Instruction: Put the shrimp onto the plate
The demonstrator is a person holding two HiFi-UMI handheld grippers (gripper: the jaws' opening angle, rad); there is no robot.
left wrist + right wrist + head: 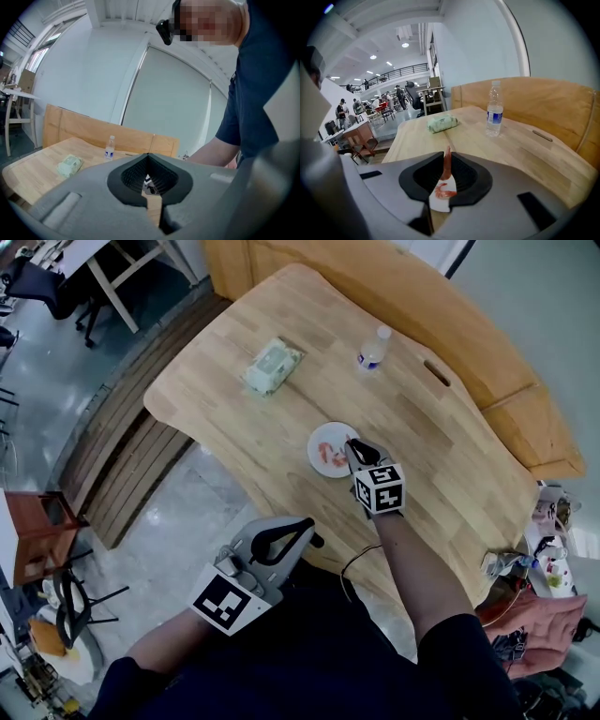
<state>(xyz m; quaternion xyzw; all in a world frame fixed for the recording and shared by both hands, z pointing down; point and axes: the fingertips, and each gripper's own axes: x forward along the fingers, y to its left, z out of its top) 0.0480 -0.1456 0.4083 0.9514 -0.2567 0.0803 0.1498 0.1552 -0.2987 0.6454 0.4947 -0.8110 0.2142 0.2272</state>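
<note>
A small white plate [322,439] lies on the wooden table [441,456]. One orange shrimp [445,191] rests on the plate [439,203]. My right gripper [349,444] hovers just over the plate's right side, shut on a second shrimp [447,165] that hangs upright between its jaw tips. In its own view the right gripper [446,156] frames both shrimp. My left gripper [309,526] is held off the table near the person's body, shut and empty. In its own view the left gripper [149,154] points across the table.
A water bottle [373,349] stands at the table's far side, and a green packet [272,366] lies to its left. A wooden bench back [543,101] runs behind the table. The table's near edge curves just below the plate.
</note>
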